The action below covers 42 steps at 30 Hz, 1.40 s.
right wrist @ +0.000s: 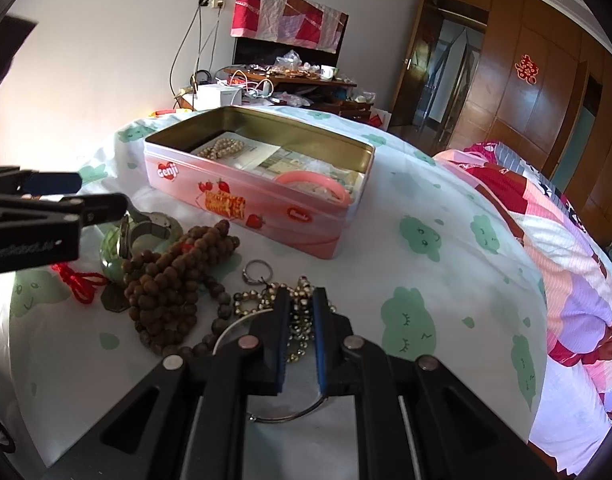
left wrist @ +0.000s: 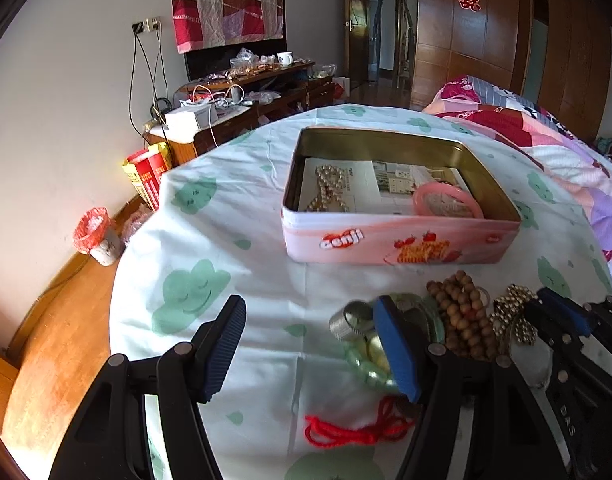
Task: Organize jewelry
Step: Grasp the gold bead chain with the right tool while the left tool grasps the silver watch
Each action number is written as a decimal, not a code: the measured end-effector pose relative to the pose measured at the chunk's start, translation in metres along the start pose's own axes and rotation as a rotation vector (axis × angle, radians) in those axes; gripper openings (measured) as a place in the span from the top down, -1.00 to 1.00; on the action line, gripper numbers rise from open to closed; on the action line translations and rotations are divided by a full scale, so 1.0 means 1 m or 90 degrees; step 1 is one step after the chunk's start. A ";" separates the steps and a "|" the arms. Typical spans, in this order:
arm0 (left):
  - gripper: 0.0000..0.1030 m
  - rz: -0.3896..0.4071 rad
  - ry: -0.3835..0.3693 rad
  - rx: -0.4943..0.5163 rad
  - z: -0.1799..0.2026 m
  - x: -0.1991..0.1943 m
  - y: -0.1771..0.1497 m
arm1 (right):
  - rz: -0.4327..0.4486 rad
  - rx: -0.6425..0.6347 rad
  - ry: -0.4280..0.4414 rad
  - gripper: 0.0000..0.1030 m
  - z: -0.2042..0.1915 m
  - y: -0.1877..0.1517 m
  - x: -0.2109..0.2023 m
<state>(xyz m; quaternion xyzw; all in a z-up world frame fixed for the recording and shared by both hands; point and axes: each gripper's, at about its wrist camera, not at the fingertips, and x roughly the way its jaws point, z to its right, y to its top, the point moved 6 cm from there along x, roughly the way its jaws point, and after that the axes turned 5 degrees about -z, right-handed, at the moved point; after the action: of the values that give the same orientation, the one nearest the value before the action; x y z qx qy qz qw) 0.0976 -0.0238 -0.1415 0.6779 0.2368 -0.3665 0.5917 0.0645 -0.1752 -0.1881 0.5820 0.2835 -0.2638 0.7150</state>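
Note:
A pink Genji tin [left wrist: 385, 240] [right wrist: 242, 196] stands open on the table, with a pearl necklace [left wrist: 327, 192] [right wrist: 222, 147] and a pink bangle [left wrist: 445, 200] [right wrist: 313, 182] inside. In front of it lies a pile: brown wooden beads [left wrist: 461, 316] [right wrist: 178, 276], a gold bead bracelet [left wrist: 513, 312] [right wrist: 298, 320], a silver cuff [left wrist: 351, 320], green jade pieces [left wrist: 369, 360] [right wrist: 114, 256], a red cord [left wrist: 353, 432] [right wrist: 80, 282]. My left gripper [left wrist: 309, 348] is open, low over the table beside the cuff. My right gripper [right wrist: 302, 340] is closed on the gold bead bracelet.
A thin metal ring [right wrist: 286, 412] and a key ring [right wrist: 258, 270] lie by the pile. The round table has a white cloth with green clouds [left wrist: 226, 248]. A bed [right wrist: 565, 240] is at the right; a cluttered wooden desk [left wrist: 242, 96] and a red bin [left wrist: 96, 236] stand by the wall.

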 end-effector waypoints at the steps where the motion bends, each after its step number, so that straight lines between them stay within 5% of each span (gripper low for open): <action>1: -0.30 -0.002 -0.001 0.000 0.001 0.001 0.001 | 0.001 -0.001 -0.001 0.76 0.000 0.000 0.000; 27: -0.32 -0.016 -0.026 0.043 0.021 0.004 -0.011 | 0.003 0.001 0.000 0.75 0.001 0.001 -0.001; 29: -0.06 -0.008 -0.019 0.057 0.024 0.002 -0.011 | 0.003 0.001 0.000 0.75 0.001 0.001 -0.001; 31: 0.54 -0.009 -0.027 0.068 0.028 -0.002 -0.011 | 0.003 0.001 0.000 0.75 0.001 0.001 -0.001; 33: 0.86 -0.012 -0.036 0.080 0.031 -0.003 -0.013 | 0.004 0.001 0.000 0.76 0.000 0.001 -0.001; 42: 0.87 0.017 -0.068 0.073 0.029 -0.022 -0.007 | 0.013 0.006 0.003 0.76 0.000 0.003 -0.002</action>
<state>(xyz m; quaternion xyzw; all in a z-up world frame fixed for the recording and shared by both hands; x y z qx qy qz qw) 0.0719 -0.0484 -0.1295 0.6934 0.1742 -0.4069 0.5686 0.0651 -0.1744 -0.1844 0.5890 0.2776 -0.2565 0.7143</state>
